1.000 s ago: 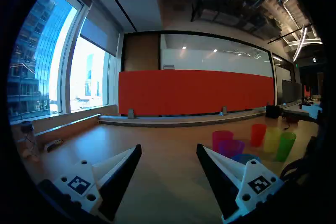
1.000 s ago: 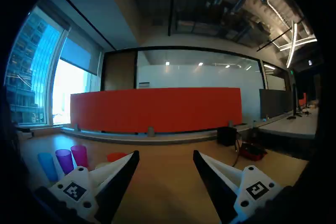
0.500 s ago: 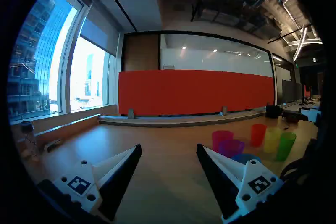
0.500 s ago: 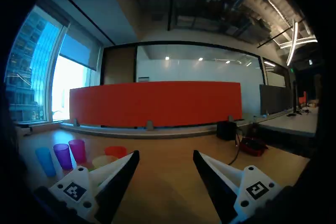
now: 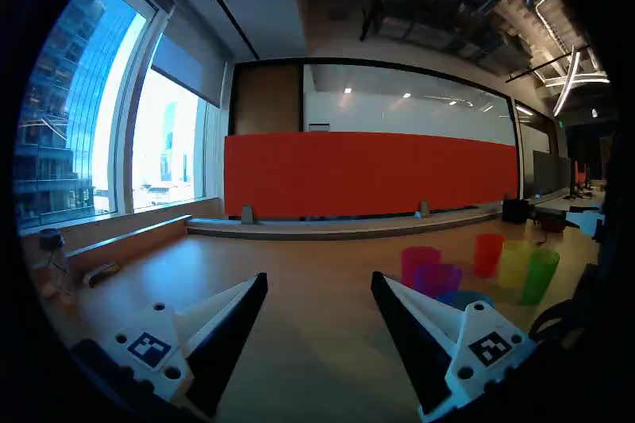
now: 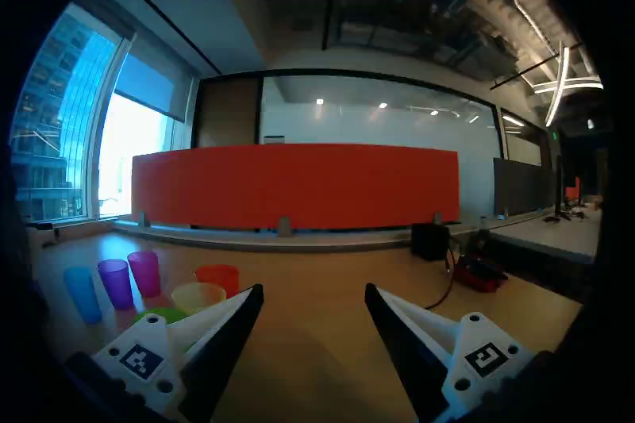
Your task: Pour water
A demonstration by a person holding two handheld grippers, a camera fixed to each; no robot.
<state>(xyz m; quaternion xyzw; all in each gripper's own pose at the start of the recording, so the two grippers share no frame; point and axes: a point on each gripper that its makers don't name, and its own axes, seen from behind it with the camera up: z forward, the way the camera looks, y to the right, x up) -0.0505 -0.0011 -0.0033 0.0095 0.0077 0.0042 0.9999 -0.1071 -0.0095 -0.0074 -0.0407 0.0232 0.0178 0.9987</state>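
Six plastic cups stand clustered on the wooden table (image 5: 309, 328), off to the right of your left gripper (image 5: 318, 276) in the left gripper view. A pink cup (image 5: 419, 259) and a purple cup (image 5: 440, 278) are nearest its right finger, and a blue cup (image 5: 462, 296) is partly hidden behind that finger. An orange cup (image 5: 488, 254), a yellow cup (image 5: 514, 263) and a green cup (image 5: 540, 274) stand farther right. Your left gripper's fingers are spread wide, with bare tabletop between them. In the right gripper view the cups sit to the left of your right gripper (image 6: 313, 288): blue, purple and pink in a row at the far left, orange and yellow closer in, and the green rim peeking from behind the left finger. That gripper is released too, grasping nothing. To its right, a black box (image 6: 431, 240) and a red object (image 6: 480, 274) lie on the table, with a dark cable (image 6: 449, 284) beside them. A long red partition (image 5: 365, 173) runs along the table's far edge.
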